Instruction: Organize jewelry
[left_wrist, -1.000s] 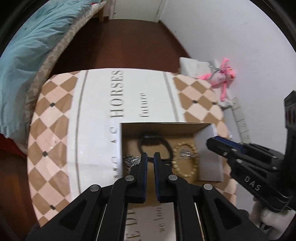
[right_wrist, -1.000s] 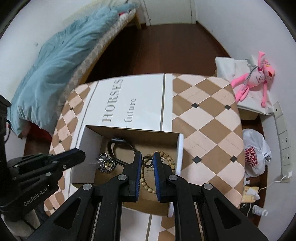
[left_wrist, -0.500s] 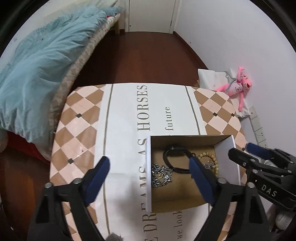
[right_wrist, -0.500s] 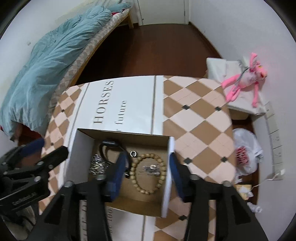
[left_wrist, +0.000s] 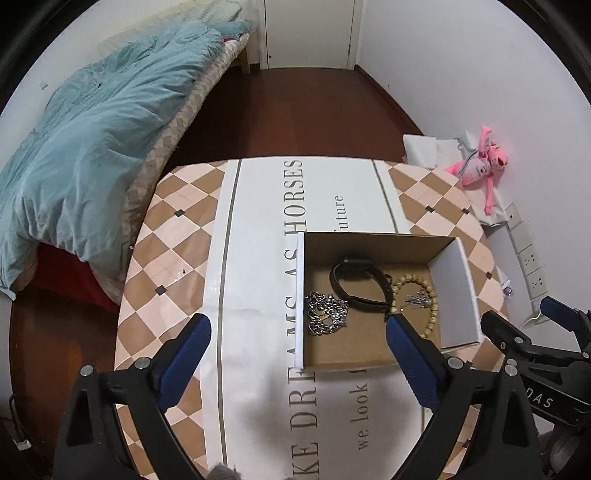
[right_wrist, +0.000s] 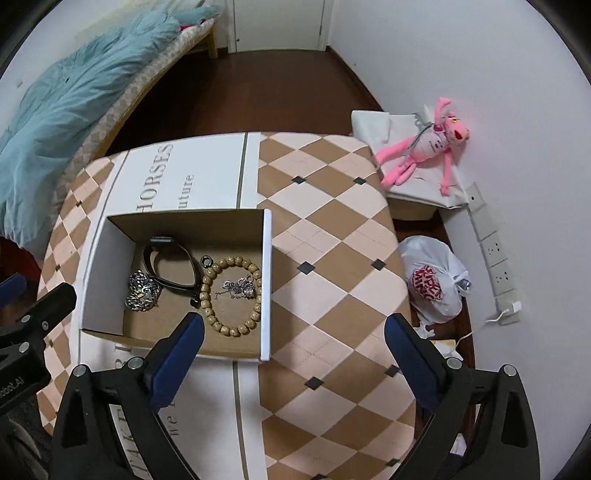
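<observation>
An open cardboard box (left_wrist: 300, 295) (right_wrist: 266, 280) stands on the checkered table. In it lie a black wristband (left_wrist: 369, 304) (right_wrist: 177, 286), a silver chain (left_wrist: 327, 314) (right_wrist: 142, 291), a wooden bead bracelet (left_wrist: 434, 306) (right_wrist: 208, 310) around a small silver piece (right_wrist: 236, 286), and a small dark ring (right_wrist: 205, 261). My left gripper (left_wrist: 297, 325) hovers above the box's left wall, jaws opening wide and holding nothing. My right gripper (right_wrist: 294, 321) hangs over the box's right wall, jaws also opening, with nothing gripped.
A white banner with printed words (left_wrist: 258, 258) runs across the table (right_wrist: 332, 229). A bed with a teal duvet (left_wrist: 92, 147) lies to the left. By the right wall are a pink plush toy (right_wrist: 424, 147), a white plastic bag (right_wrist: 432, 284) and wall sockets (right_wrist: 495, 258).
Both grippers went from shut to wide open. Both drew back and up from the box, so more of the table and room shows.
</observation>
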